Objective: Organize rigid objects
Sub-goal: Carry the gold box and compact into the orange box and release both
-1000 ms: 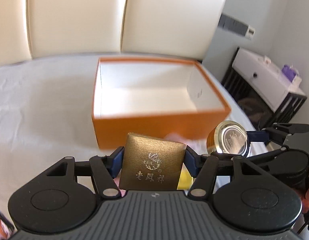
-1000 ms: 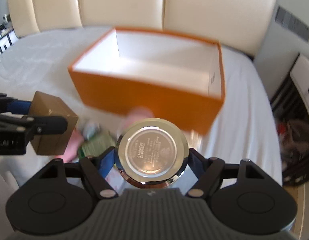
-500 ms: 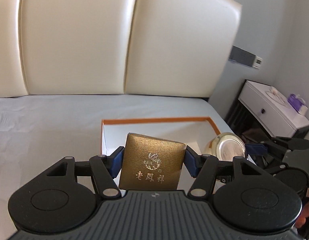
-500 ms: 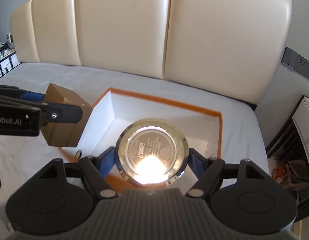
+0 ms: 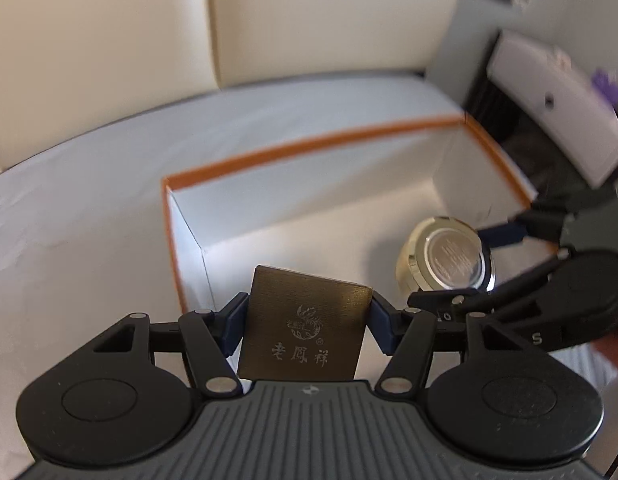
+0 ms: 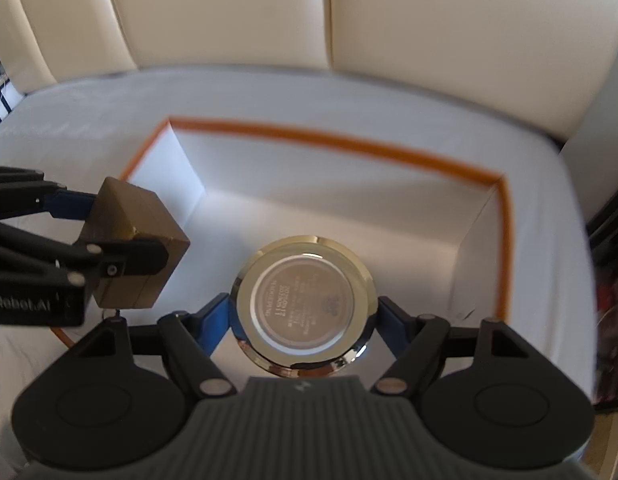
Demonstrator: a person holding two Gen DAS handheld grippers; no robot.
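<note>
The small box (image 5: 305, 320) has a brushed, metallic-gold paper skin with a dull sheen and a stamped emblem. The round tin (image 6: 305, 304) is polished metal, its rim mirror-bright and gold-toned, its flat end a duller satin disc. The big box (image 6: 349, 144) looks like card, smooth and matt white inside, with an orange rim. The bed (image 5: 89, 184) is covered in soft, matt, pale cloth, lightly creased. The headboard (image 6: 429, 20) is smooth cream leather-like padding with a soft gloss. Both tools are matt black plastic with blue pads (image 6: 213, 328).
</note>
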